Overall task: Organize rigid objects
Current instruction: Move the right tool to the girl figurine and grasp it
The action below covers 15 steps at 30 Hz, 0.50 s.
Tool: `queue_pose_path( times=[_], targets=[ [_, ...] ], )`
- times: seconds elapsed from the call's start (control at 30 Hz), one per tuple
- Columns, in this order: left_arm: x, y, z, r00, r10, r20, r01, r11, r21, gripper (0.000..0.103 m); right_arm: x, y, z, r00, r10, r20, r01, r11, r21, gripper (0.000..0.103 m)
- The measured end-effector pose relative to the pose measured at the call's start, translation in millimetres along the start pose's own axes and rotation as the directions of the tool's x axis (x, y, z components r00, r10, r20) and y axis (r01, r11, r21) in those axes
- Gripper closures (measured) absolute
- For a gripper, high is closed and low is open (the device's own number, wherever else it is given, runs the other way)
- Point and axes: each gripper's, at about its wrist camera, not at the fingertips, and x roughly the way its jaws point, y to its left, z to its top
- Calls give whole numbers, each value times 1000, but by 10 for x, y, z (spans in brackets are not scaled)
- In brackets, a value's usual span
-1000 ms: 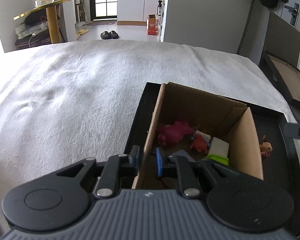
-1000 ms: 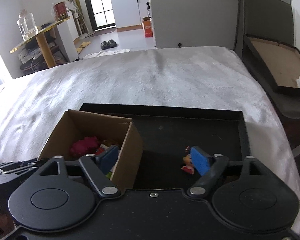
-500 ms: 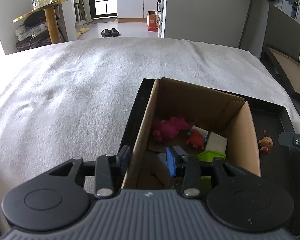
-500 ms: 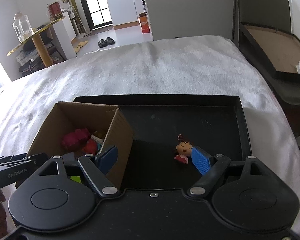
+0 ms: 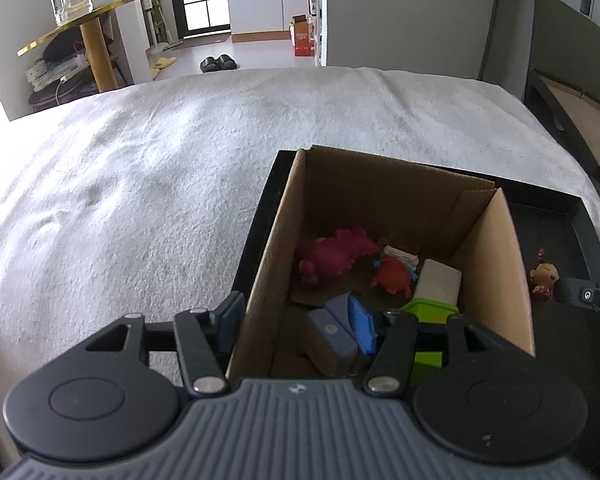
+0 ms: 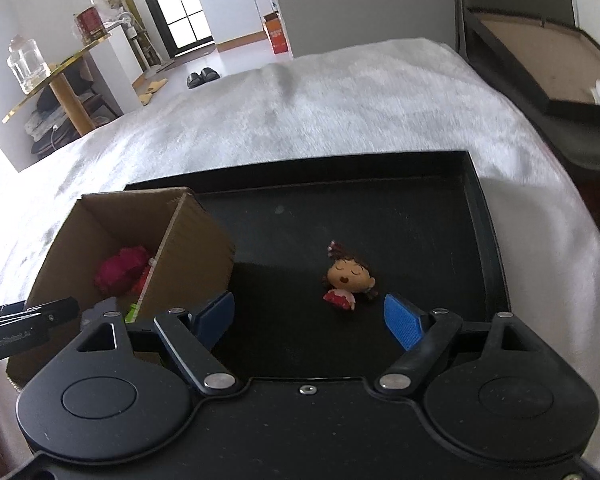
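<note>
Left wrist view: your left gripper (image 5: 296, 322) has just been opening, jaws astride the cardboard box (image 5: 496, 280) wall, gripping nothing; only here you see the pink toy (image 5: 336, 254), lower centre | Right wrist view: your right gripper (image 6: 310, 316) spread wide, empty, doll (image 6: 348, 280) on the black tray (image 6: 476, 216) just beyond, mid-frame.

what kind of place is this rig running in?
Most likely a home, probably a small flat. The tray sits on a white blanket that looks like a bed; slippers lie on the floor beyond, near white kitchen cabinets.
</note>
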Motion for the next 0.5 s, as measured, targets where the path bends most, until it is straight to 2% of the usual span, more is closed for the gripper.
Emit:
queue_pose_path(
  times=[0.13, 0.37, 0.5],
  targets=[
    [64, -1, 8, 1000, 15, -5, -15, 1000, -7, 42, 101, -42, 2, 1000, 11, -6, -11, 1000, 2, 22],
    [135, 16, 19, 1000, 20, -24, -20, 1000, -12, 41, 323, -156, 41, 999, -29, -16, 30, 999, 39, 23],
    [160, 24, 39, 999, 20, -33, -21, 1000, -20, 40, 450, -213, 47, 998, -51, -25, 53, 997, 62, 29]
  ],
)
